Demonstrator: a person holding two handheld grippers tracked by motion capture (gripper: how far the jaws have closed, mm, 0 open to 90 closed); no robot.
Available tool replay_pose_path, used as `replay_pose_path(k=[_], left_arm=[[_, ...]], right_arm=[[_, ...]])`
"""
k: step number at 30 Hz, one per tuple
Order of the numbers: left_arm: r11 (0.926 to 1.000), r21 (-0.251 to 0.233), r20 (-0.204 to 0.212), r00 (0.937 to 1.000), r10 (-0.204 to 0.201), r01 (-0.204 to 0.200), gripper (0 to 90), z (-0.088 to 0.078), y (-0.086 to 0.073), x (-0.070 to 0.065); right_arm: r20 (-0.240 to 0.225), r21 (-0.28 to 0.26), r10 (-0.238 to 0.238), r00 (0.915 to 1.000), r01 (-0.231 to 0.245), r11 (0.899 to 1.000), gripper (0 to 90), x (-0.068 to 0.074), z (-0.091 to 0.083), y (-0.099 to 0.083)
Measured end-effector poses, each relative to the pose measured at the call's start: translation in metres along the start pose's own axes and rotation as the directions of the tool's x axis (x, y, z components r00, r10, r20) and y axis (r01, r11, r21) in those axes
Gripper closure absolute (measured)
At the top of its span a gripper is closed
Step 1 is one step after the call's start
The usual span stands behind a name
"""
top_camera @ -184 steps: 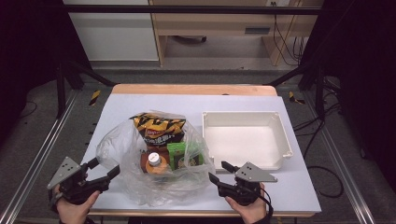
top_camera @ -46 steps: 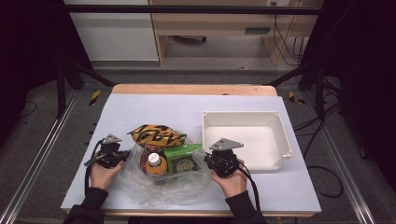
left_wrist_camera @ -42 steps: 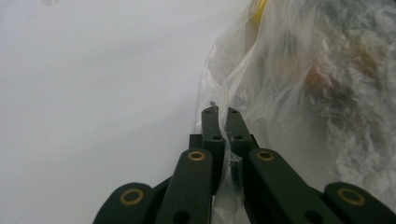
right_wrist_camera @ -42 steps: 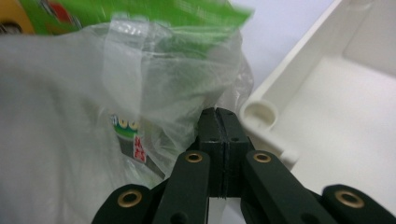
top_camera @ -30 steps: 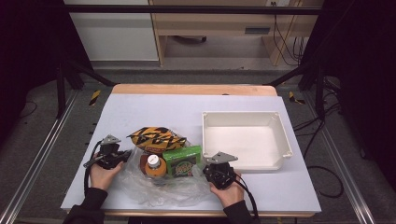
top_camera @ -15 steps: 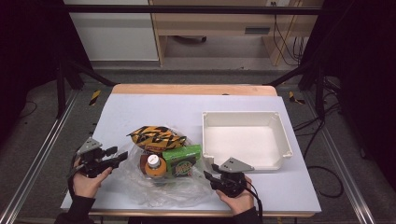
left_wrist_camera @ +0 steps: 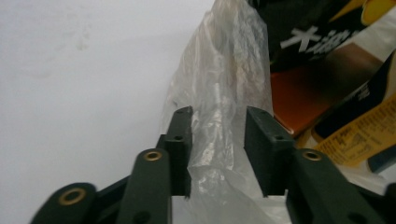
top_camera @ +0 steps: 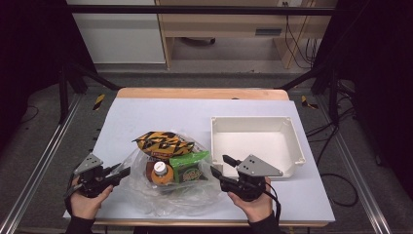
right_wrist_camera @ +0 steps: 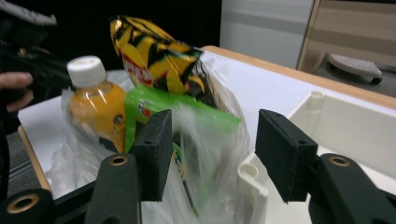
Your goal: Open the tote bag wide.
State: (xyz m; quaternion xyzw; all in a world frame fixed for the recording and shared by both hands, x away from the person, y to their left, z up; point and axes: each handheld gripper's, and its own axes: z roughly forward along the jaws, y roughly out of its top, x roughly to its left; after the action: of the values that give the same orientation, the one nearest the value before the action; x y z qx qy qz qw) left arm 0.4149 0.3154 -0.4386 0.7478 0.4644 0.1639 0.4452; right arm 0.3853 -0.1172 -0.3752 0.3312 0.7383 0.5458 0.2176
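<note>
Both hands pulling back toward near edge of tabletop, away from plastic bag.

Left claw: jaws just closing, now apart, bag film lying between, pads not pinching it.

Right claw: jaws just opening, standing apart beside bag, gripping nothing.

Bag sitting mid-tabletop left of white tray, holding bottle, chip packet, green packet.

Compared with six seconds ago: bag mouth pushed lower, contents more exposed. We are judging bag nearly ready for unpacking.

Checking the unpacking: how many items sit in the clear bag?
3: snack bag at the back, orange bottle front left, green packet front right. The crumpled clear bag may hide more.
</note>
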Motion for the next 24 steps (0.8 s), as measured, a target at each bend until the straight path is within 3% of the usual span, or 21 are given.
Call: replay_pose_path(k=[6, 8, 12, 16, 19, 24], left_arm=[[0.9998, 0.019, 0.015, 0.9999, -0.002, 0.002, 78.8, 0.004, -0.007, -0.002], [0.9998, 0.021, 0.018, 0.9998, -0.002, 0.001, 82.2, 0.004, -0.008, -0.003], [0.9995, 0.03, 0.027, 0.9996, -0.001, 0.0, 85.7, 0.005, -0.012, -0.005], [0.9989, 0.046, 0.022, 0.9997, -0.007, 0.006, 86.8, 0.008, -0.017, -0.006], [0.9972, 0.074, 0.02, 0.9997, -0.015, 0.014, 87.2, 0.011, -0.02, -0.008], [0.9949, 0.1, -0.011, 0.9999, 0.013, -0.012, 87.6, 0.02, -0.024, -0.009]], right_arm=[[-0.015, -0.028, 0.004, 0.9999, -0.004, 1.0, 44.7, 0.005, 0.006, 0.013], [-0.018, 0.002, -0.011, 0.9998, 0.011, 1.0, 45.0, 0.007, 0.011, 0.011], [-0.021, 0.102, 0.001, 0.9998, 0.001, 0.995, 53.7, 0.006, 0.02, -0.012], [-0.043, 0.182, 0.029, 0.9987, -0.021, 0.983, 72.6, 0.001, 0.019, -0.038], [-0.048, 0.232, 0.046, 0.9977, -0.034, 0.972, 81.7, -0.002, 0.021, -0.057], [-0.027, 0.288, 0.066, 0.9975, -0.055, 0.956, 84.8, -0.006, 0.03, -0.079]])
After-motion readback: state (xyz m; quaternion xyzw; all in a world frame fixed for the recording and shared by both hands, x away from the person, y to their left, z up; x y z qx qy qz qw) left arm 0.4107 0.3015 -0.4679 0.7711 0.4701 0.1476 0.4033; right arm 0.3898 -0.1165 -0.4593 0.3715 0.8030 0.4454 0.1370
